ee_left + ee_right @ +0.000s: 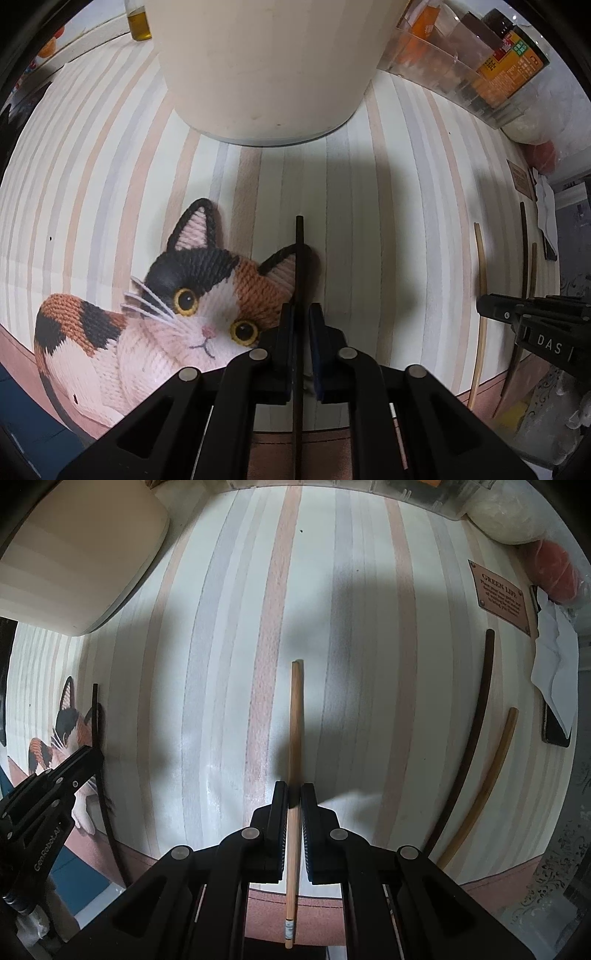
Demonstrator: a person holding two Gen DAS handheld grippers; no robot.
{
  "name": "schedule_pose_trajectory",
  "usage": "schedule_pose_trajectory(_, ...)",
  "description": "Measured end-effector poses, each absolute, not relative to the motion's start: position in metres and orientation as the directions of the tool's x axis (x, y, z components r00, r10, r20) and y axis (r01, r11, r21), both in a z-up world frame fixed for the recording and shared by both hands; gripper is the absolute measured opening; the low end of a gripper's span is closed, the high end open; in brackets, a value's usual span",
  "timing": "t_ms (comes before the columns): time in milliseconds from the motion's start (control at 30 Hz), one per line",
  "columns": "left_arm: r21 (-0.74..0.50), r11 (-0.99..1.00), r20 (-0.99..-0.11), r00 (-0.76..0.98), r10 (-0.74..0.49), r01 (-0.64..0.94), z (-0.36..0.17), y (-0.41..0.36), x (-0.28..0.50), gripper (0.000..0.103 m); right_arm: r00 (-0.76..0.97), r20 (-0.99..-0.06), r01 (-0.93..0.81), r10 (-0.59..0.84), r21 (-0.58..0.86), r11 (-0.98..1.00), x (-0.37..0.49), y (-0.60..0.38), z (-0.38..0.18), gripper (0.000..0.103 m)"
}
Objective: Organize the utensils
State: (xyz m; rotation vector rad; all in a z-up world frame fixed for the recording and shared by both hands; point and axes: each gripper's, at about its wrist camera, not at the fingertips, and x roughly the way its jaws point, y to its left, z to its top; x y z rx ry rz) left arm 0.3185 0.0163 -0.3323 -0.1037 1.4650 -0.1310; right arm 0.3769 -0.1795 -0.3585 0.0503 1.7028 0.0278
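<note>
Over on the left wrist view, the left hand-held gripper (300,314), black and angular with round metal pins, has its jaws pinched tight on a thin dark-brown chopstick (299,266), straight and matte, running toward twelve o'clock over the table (388,206). That table wears a smooth cloth striped in cream, grey and peach, with a printed knitted calico cat (177,306) at nine o'clock, yellow eyes and white whiskers. At twelve o'clock stands a tall cream cylindrical container (266,66), smooth-walled; its inside cannot be seen from here. At eleven o'clock, a glass bottle of golden oil (138,22). At one o'clock, a clear plastic rack (454,74) holds an orange-labelled jar (513,62) and other packets too blurred to name.

Now the right wrist view: the cream container (81,554) sits at ten o'clock, and the left gripper (86,755) shows at nine o'clock with the dark chopstick (95,709) in it. Dead centre, the right hand-held gripper (294,794) is closed on a light bamboo chopstick (295,716), round, pale tan, with a small band near its lower end. At three o'clock two loose chopsticks lie on the cloth side by side and apart: a long dark-brown one (476,709) and a shorter tan one (491,771). At two o'clock, a brown leather-look label (502,594) and crumpled white paper (554,664).
</note>
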Motion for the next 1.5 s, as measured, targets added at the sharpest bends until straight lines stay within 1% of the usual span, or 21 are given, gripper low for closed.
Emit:
schedule_pose_trajectory(167,-0.159,0.987,-0.983,0.093,-0.161,0.029,-0.334,0.012,0.329,0.003,-0.089,-0.995,0.008,0.042,0.041,0.999,0.37,-0.178,-0.355,0.007)
schedule_pose_trajectory(267,-0.13,0.991,-0.983,0.122,-0.134,0.039,-0.325,0.015,0.326,0.003,-0.037,-0.996,0.063,0.087,0.085,0.994,0.362,-0.185,-0.353,0.007)
schedule_pose_trajectory(500,-0.127,0.991,-0.956,0.263,-0.134,0.043,-0.266,0.028,0.314,0.003,0.133,-0.979,0.069,0.157,0.167,0.984,0.35,-0.185,-0.309,0.006)
schedule_pose_trajectory(733,-0.14,0.99,-0.91,0.39,-0.139,0.026,-0.211,0.04,0.304,0.002,0.295,-0.935,0.056,0.196,0.222,0.974,0.346,-0.183,-0.26,0.006)
schedule_pose_trajectory(967,-0.156,0.988,-0.832,0.537,-0.136,0.009,-0.152,0.054,0.303,0.002,0.439,-0.863,-0.012,0.252,0.275,0.961,0.358,-0.176,-0.191,0.006)
schedule_pose_trajectory(1067,-0.157,0.988,-0.784,0.609,-0.123,-0.002,-0.121,0.063,0.307,0.0,0.498,-0.821,-0.049,0.278,0.294,0.955,0.369,-0.171,-0.156,0.006)
schedule_pose_trajectory(1267,-0.156,0.988,-0.681,0.726,-0.097,-0.014,-0.06,0.081,0.315,0.0,0.604,-0.726,-0.127,0.329,0.32,0.939,0.394,-0.155,-0.088,0.006)
schedule_pose_trajectory(1333,-0.174,0.984,-0.671,0.736,-0.094,-0.032,-0.057,0.09,0.318,0.0,0.617,-0.71,-0.139,0.341,0.328,0.934,0.403,-0.15,-0.075,0.006)
schedule_pose_trajectory(1400,-0.2,0.978,-0.686,0.721,-0.099,-0.055,-0.063,0.104,0.322,0.001,0.609,-0.714,-0.146,0.346,0.328,0.933,0.41,-0.145,-0.071,0.006)
schedule_pose_trajectory(1467,-0.242,0.963,-0.727,0.68,-0.098,-0.12,-0.084,0.126,0.325,0.006,0.581,-0.737,-0.143,0.345,0.325,0.935,0.411,-0.143,-0.079,0.006)
schedule_pose_trajectory(1500,-0.279,0.946,-0.756,0.646,-0.109,-0.166,-0.101,0.14,0.327,0.014,0.551,-0.762,-0.13,0.339,0.323,0.937,0.412,-0.142,-0.092,0.006)
